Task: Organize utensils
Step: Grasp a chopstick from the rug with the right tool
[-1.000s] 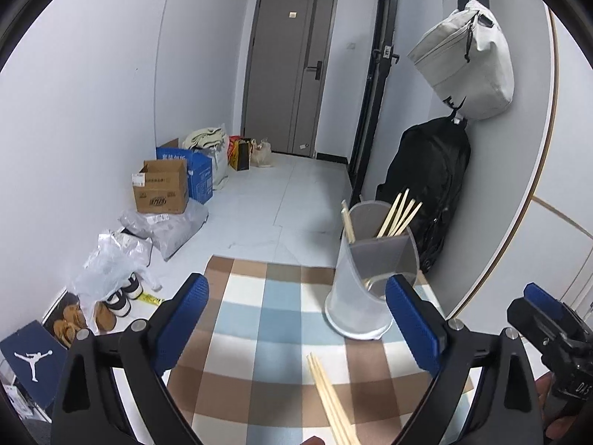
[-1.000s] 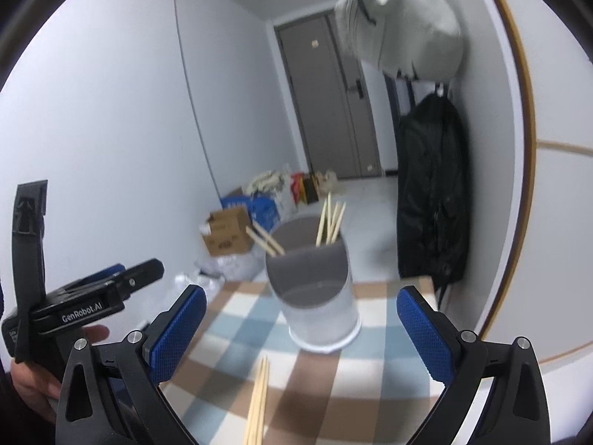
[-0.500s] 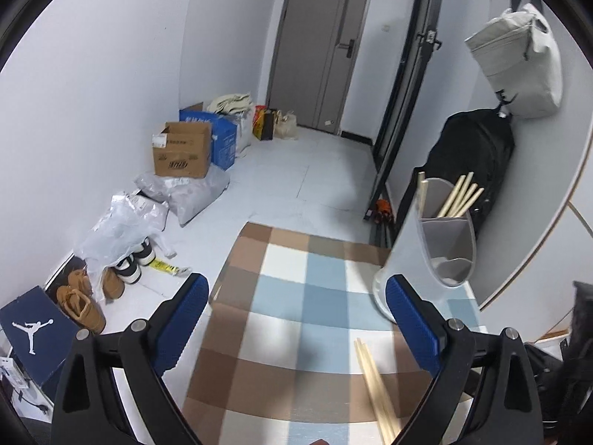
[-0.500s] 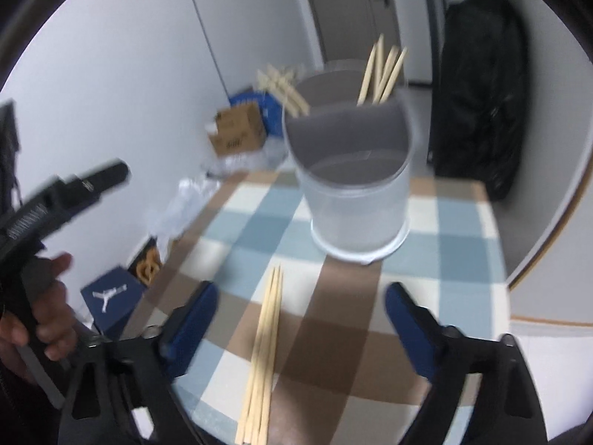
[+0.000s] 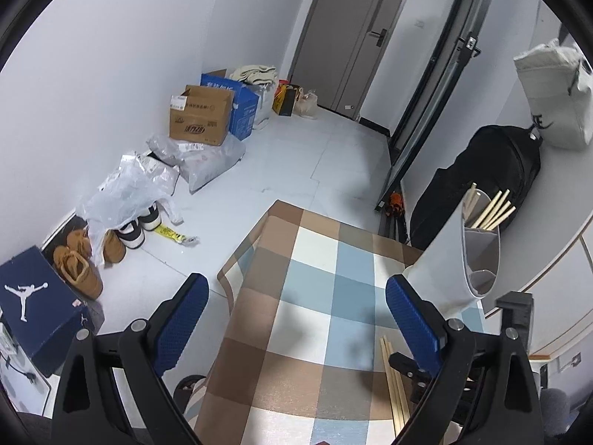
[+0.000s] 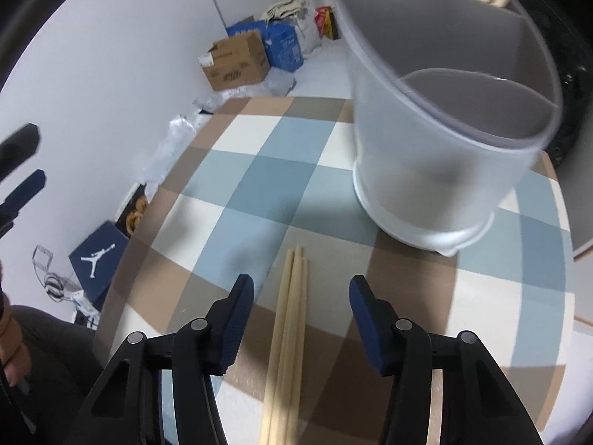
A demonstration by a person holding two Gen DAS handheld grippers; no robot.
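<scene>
Right gripper closing over the loose chopsticks

3 sticks lie between its pads, untouched, on the checked cloth; left gripper wide, empty. At 1 o'clock, 1 divided holder, sticks in its far compartments.

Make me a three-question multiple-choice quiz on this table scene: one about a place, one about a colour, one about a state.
1. Where do the loose wooden chopsticks lie relative to the right hand-held gripper?
A. between its fingers
B. inside the holder
C. on the floor

2. What colour are that gripper's finger pads?
A. red
B. blue
C. green

3. What is the state of the near compartment of the translucent plastic utensil holder?
A. packed with spoons
B. tipped over
C. empty

Answers: 1 A, they lie on the checked tablecloth between the closing jaws, untouched. 2 B, both pads show blue. 3 C, nothing shows inside it; chopsticks stand only behind the divider.
</scene>
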